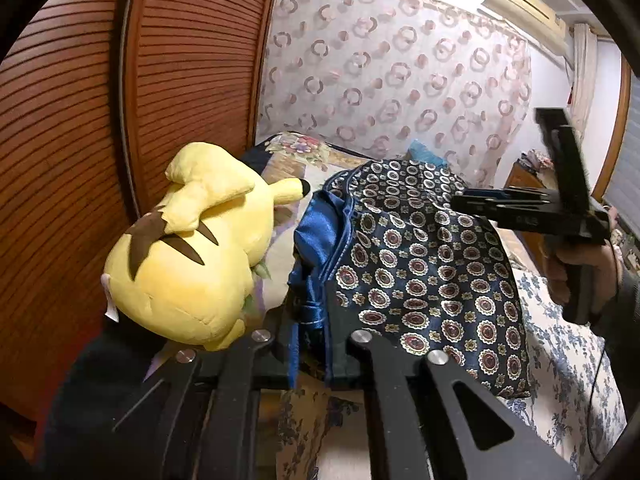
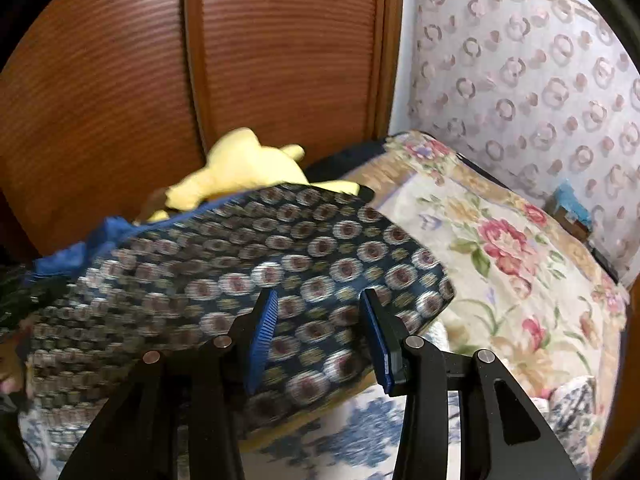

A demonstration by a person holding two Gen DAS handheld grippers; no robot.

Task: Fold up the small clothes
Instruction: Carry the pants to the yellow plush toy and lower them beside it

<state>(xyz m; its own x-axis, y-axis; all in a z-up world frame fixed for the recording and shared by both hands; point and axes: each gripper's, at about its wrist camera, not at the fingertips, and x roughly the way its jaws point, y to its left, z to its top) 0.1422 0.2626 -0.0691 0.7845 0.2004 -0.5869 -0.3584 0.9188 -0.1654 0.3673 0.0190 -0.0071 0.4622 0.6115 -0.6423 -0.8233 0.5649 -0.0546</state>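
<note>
A small navy garment (image 1: pixel 424 264) with a round medallion print and a shiny blue lining lies raised over the bed. My left gripper (image 1: pixel 310 344) is shut on its blue-lined edge at the bottom of the left wrist view. My right gripper (image 2: pixel 316 320) is open, its blue pads (image 2: pixel 264 332) spread just above the garment (image 2: pixel 240 276), which looks blurred there. In the left wrist view the right gripper (image 1: pixel 464 200) reaches in from the right over the garment's far edge.
A yellow plush toy (image 1: pixel 192 248) lies left of the garment against the brown slatted wardrobe doors (image 1: pixel 80 120). The bed has a floral cover (image 2: pixel 500 248) and a blue-flowered sheet (image 1: pixel 560 360). A patterned curtain (image 1: pixel 400 72) hangs behind.
</note>
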